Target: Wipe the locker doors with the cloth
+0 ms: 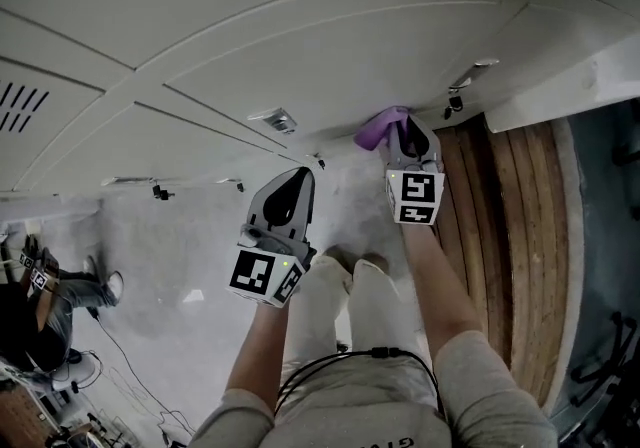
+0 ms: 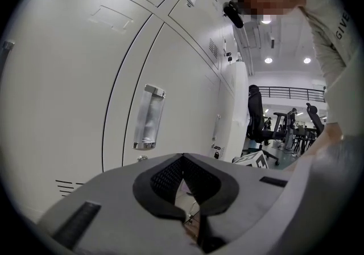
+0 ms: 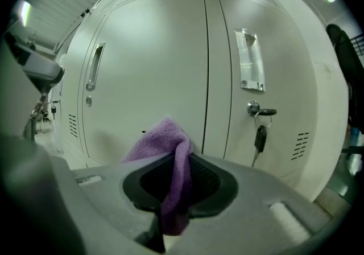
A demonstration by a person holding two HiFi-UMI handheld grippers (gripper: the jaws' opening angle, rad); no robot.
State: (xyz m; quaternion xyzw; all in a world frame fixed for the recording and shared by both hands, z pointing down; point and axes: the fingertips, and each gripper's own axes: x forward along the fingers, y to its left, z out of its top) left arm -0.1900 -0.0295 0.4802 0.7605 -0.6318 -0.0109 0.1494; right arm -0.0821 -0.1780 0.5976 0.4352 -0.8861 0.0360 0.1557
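Right gripper [image 3: 181, 157]: 2 jaws clamped on purple cloth [image 3: 154, 140], held at locker door [image 3: 148, 66].
Left gripper [image 2: 183, 163]: jaws together, nothing between them.
Right gripper view only: key [image 3: 260, 137] hanging in lock.

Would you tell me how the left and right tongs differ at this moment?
The right tongs are shut on a purple cloth; the left tongs are shut on nothing. The right tongs reach nearer the locker doors, with the cloth right at one door; the left tongs hang further back. Both are closed and point towards the lockers.
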